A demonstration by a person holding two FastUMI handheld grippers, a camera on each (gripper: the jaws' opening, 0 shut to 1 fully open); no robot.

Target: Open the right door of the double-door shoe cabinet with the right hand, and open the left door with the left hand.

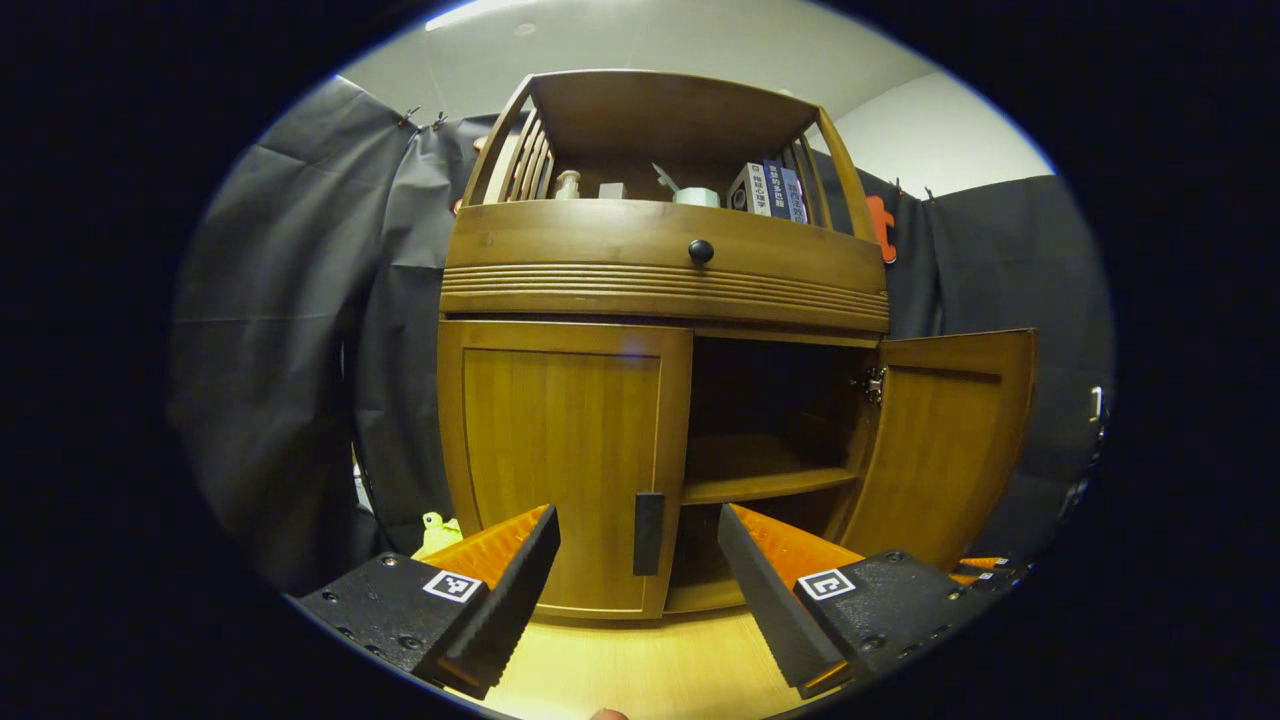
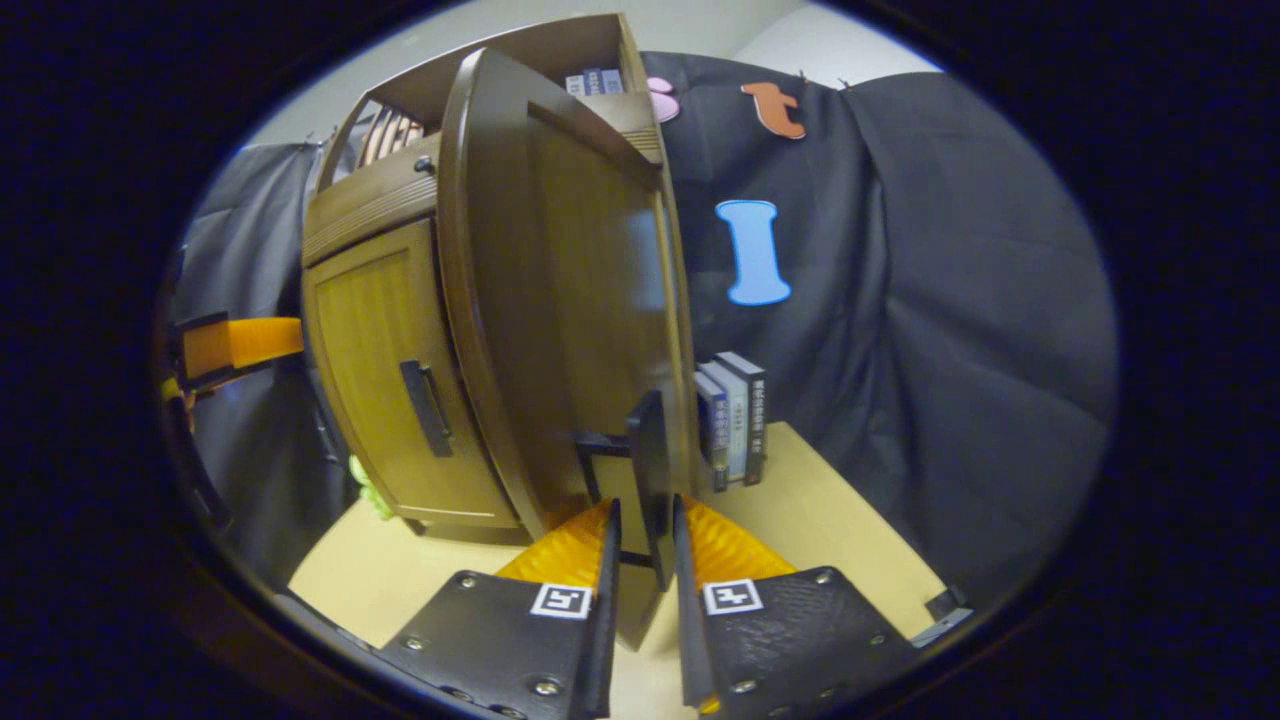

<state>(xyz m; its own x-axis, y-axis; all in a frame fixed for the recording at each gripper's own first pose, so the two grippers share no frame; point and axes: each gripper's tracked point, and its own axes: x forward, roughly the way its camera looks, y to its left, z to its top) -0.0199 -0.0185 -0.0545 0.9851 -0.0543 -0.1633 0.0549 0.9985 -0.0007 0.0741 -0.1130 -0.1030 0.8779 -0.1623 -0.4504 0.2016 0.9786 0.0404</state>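
Right claw point(image 2: 645, 560): pinching right door handle point(image 2: 650, 480) | right door point(image 1: 945, 440): swung open, lower shelf point(image 1: 765, 485) bare | left claw point(image 1: 640, 590): spread, short of left door handle point(image 1: 648, 533) | left door point(image 1: 565, 460): closed | shoe cabinet point(image 1: 660, 260): on surface point(image 1: 640, 660); top shelf holds books point(image 1: 770, 190), small items.

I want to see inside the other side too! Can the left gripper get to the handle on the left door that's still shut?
Probably yes. The left gripper is open and lined up with the dark handle on the closed left door, with nothing between them. The right door is swung out to the side, off its path.
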